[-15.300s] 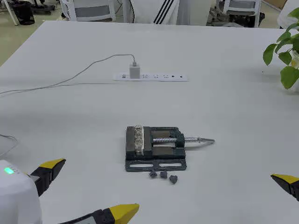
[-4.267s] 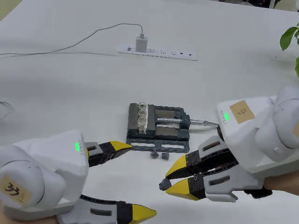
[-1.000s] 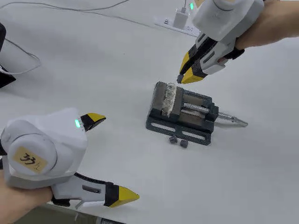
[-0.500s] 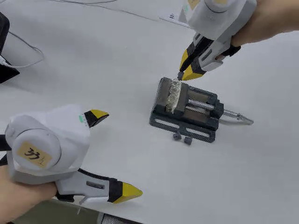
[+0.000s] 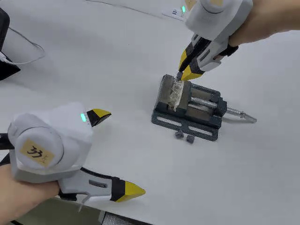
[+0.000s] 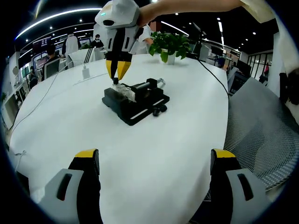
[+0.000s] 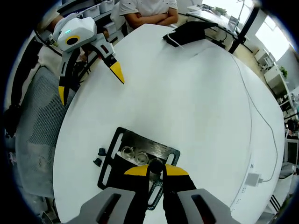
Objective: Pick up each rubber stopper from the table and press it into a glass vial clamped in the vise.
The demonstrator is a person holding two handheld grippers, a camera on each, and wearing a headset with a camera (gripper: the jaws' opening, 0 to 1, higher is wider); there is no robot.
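— Where is the dark rubber stopper (image 7: 155,166)?
— Pinched in the right gripper (image 5: 183,75), at the end clear glass vial (image 5: 176,84) in the dark metal vise (image 5: 206,117).
— The left gripper (image 5: 117,152)?
— Released, above the white bench (image 5: 117,56).

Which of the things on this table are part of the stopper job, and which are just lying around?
Job: vise; vials clamped in it; stopper held in the right gripper; two loose stoppers beside the vise; left gripper, open.

Lying about: charger; cable; plant.
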